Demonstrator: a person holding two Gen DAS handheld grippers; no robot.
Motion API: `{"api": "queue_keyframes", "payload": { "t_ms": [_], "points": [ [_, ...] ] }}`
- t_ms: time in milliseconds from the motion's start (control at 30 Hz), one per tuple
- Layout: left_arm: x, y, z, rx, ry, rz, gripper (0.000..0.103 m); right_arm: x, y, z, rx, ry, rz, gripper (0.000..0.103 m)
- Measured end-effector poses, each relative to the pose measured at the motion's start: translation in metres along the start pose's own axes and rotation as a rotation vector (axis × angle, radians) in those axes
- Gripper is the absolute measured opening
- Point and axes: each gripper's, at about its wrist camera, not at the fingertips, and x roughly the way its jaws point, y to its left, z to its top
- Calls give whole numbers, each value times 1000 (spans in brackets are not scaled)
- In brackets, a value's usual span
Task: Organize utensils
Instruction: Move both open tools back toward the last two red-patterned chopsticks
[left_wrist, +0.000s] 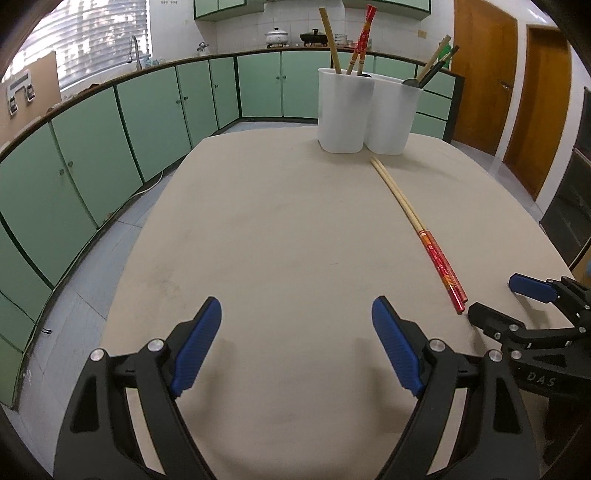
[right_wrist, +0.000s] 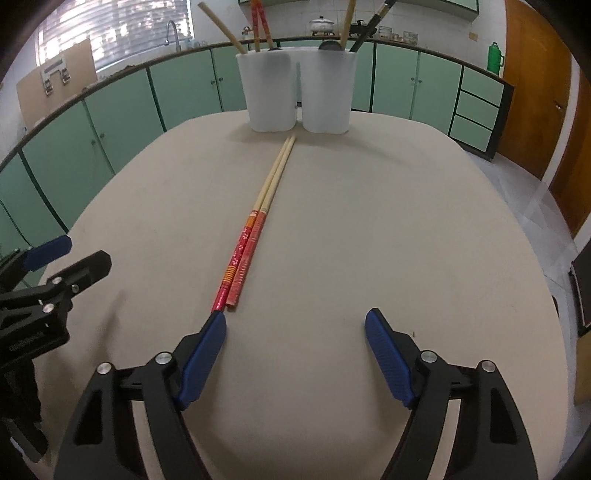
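Both left tongs (left_wrist: 297, 343) and right tongs (right_wrist: 295, 354) hang spread, empty, over a beige tabletop (right_wrist: 369, 229). Red-handled chopsticks (right_wrist: 255, 229) lie just ahead of the right tongs; green kitchen cabinets (left_wrist: 147, 110) stand beyond.

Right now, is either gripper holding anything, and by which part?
Nothing is held. The left gripper and right gripper both stand open over the table; the chopsticks lie free on it.
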Motion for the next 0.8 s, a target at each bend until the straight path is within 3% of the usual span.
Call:
{"api": "queue_keyframes", "payload": {
  "t_ms": [400,533,667,800],
  "points": [
    [3,7,1,-23,3,7,82,2,13,4,-11,-7,39,76],
    [3,7,2,-24,0,6,82,2,12,5,-2,-12,34,65],
    [3,6,2,-25,-1,1,82,-2,8,4,26,-20,81,64],
    [3,5,2,-22,-1,-1,82,-1,5,2,16,-16,31,64]
  ]
}}
